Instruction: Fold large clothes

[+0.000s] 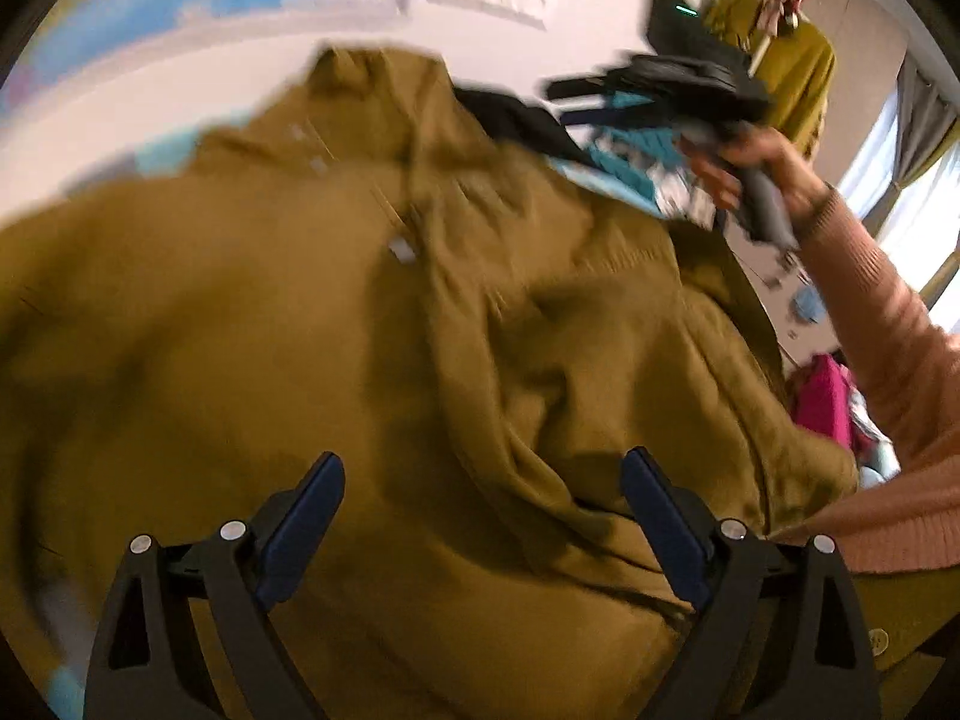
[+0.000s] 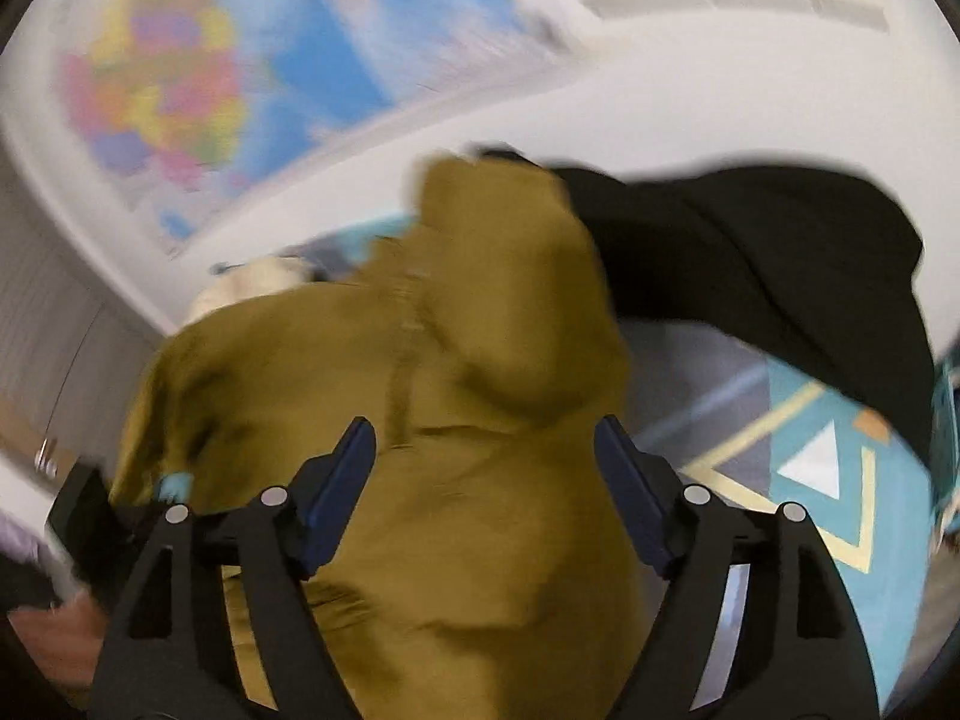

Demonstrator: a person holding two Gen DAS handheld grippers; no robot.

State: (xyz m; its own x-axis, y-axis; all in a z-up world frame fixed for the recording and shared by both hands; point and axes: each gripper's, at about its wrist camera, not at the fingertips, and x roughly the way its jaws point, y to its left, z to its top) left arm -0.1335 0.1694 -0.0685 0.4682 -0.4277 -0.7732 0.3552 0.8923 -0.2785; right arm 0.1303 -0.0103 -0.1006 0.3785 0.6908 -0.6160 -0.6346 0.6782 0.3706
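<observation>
left wrist view, one olive garment (image 1: 372,360), two tongs, left tongs (image 1: 480,528) and right tongs (image 2: 483,498) both wide, empty

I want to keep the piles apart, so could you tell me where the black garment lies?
In the right wrist view the black garment lies upper right, beside the mustard-yellow fabric shirt, over the teal patterned cover.

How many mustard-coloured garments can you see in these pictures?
2. One mustard shirt lies spread under both open grippers, left gripper and right gripper. A second mustard garment hangs on a hanger at the back right. Others may be hidden beneath the pile.
</observation>
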